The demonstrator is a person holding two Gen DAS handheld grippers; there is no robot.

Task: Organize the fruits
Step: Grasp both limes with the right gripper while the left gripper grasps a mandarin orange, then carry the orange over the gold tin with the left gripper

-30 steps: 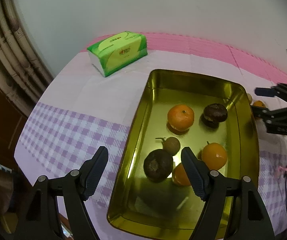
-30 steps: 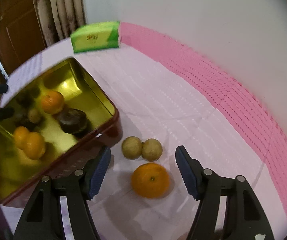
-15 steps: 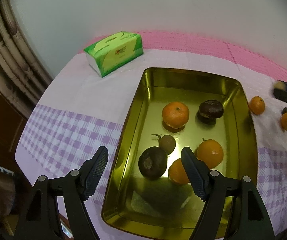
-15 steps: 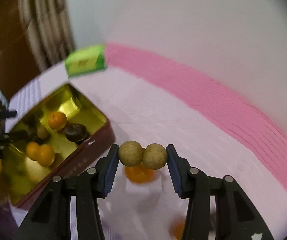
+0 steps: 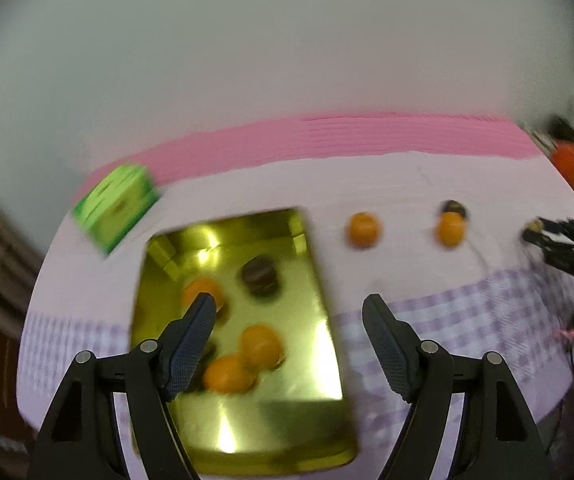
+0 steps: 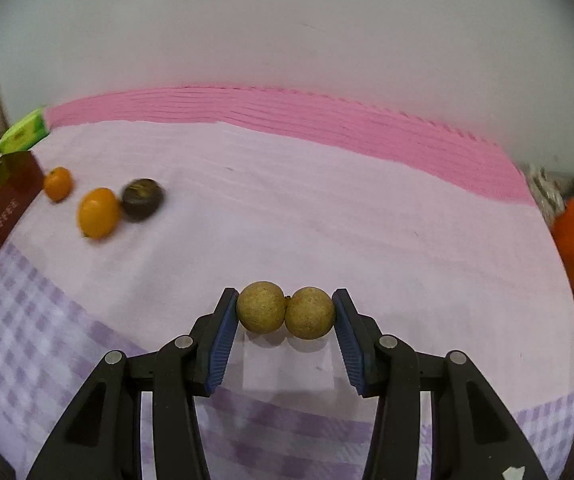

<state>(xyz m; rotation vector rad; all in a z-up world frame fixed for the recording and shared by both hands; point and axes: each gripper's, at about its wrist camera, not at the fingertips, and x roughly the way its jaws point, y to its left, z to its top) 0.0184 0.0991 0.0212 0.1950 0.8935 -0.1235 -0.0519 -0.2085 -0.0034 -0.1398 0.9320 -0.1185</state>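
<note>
The table (image 6: 327,208), under a pink and lilac-checked cloth, is carrying everything, and the gold tin (image 5: 307,400) is sitting at its left end, seen from above in the left wrist view. The tin is already holding part of the fruit: three oranges (image 5: 261,346) and one dark round fruit (image 5: 261,280) are showing clearly, with another dark shape half hidden behind a finger; blur is making an exact count unsafe. A green tissue box (image 5: 117,206) is lying beyond the tin, near the pink strip at the wall.

Judging by this, the sorting is looking roughly half done. Three pieces are lying loose on the cloth to the right of the tin: a small orange (image 6: 58,184) close by its wall, then a bigger orange (image 6: 99,213) touching a dark fruit (image 6: 142,199).

The right gripper (image 6: 285,316) is clamping a pair of tan longans (image 6: 285,313), joined side by side, one against each pad, and is holding them well to the right of the tin, apparently just above the cloth. They are probably going into the tin next, though that is only a guess.

The left gripper (image 5: 289,320) is hanging wide apart and empty above the tin's right edge.
</note>
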